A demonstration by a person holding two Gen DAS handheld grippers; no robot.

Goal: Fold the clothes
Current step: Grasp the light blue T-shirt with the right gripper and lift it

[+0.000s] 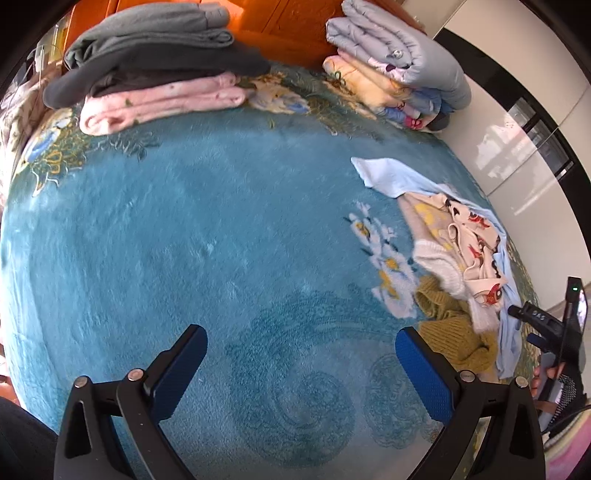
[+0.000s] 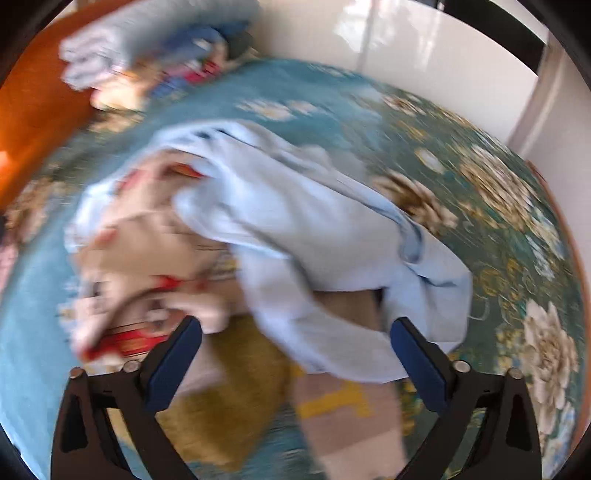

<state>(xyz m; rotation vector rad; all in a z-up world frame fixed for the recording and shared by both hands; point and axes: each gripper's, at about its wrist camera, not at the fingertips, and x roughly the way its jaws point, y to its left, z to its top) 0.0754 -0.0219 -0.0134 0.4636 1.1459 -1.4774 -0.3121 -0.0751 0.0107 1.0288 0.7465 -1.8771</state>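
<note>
A heap of unfolded clothes (image 1: 465,254) lies at the right of a teal flowered blanket (image 1: 207,229): a light blue garment (image 1: 391,177), a cream printed piece (image 1: 476,236) and a mustard knit (image 1: 454,332). My left gripper (image 1: 301,363) is open and empty over bare blanket, left of the heap. My right gripper (image 2: 295,354) is open just above the heap, its fingers either side of the light blue garment (image 2: 314,229) and the mustard knit (image 2: 236,387). The right wrist view is blurred. The right gripper also shows in the left wrist view (image 1: 546,325).
Folded clothes stand at the back: a grey and pink stack (image 1: 155,66) at the left and a pale blue quilted stack (image 1: 399,62) at the right, against an orange headboard (image 1: 280,26). White wall and floor (image 1: 517,147) lie beyond the blanket's right edge.
</note>
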